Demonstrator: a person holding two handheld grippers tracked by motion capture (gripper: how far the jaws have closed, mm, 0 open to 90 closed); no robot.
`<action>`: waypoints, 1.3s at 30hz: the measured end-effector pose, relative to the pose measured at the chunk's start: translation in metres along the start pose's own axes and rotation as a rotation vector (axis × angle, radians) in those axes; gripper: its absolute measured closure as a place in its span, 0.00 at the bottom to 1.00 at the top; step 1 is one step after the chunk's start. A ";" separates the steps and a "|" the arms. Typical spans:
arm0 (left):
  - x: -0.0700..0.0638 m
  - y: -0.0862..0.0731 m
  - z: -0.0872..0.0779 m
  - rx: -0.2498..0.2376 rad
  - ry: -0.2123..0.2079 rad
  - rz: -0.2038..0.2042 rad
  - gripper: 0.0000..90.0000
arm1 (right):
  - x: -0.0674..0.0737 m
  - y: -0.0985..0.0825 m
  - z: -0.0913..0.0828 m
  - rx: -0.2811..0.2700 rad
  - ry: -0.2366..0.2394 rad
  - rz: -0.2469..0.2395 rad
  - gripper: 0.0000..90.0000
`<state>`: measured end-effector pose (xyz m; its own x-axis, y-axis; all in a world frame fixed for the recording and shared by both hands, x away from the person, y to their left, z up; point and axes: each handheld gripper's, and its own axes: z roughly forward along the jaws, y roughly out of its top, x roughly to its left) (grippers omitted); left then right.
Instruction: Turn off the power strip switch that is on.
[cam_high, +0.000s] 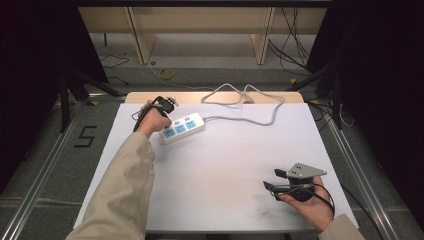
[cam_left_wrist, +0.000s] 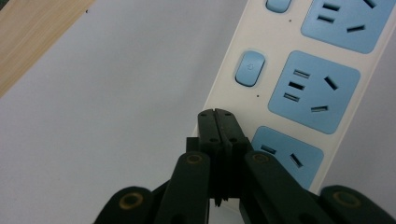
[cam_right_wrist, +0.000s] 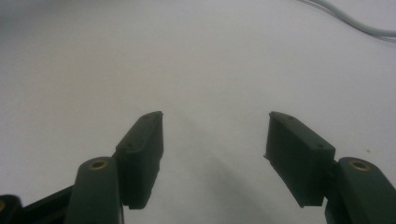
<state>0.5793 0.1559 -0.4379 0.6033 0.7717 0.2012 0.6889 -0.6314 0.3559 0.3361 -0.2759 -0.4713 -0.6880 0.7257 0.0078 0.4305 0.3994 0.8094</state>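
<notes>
White matte tabletop (cam_high: 220, 165) over grey floor; left gripper (cam_left_wrist: 217, 116) clamped shut, empty, tips on white plastic power strip (cam_high: 181, 128) at ten o'clock; right gripper (cam_right_wrist: 215, 140) gaping, empty, at four o'clock.

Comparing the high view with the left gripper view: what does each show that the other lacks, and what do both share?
High view alone: the right hand-held gripper open over bare table, the grey cable looping away from the strip, the floor beyond. Left gripper view alone: the socket slots and a blue switch button close up, with the jaws pressed together at the strip's edge. Shared: the power strip, the left hand-held gripper, the white table.
</notes>
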 end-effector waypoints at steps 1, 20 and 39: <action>0.001 0.000 0.000 0.006 -0.001 0.003 1.00 | 0.000 0.000 0.000 0.000 0.000 -0.001 0.42; 0.001 -0.001 0.001 0.024 0.004 0.011 1.00 | 0.001 0.001 0.000 -0.002 0.001 -0.003 0.42; -0.002 -0.001 0.002 0.017 0.021 -0.005 1.00 | 0.000 0.001 0.001 0.000 0.000 -0.002 0.42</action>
<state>0.5782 0.1544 -0.4401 0.5912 0.7762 0.2191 0.6987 -0.6286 0.3417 0.3371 -0.2749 -0.4708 -0.6887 0.7250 0.0065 0.4293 0.4006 0.8095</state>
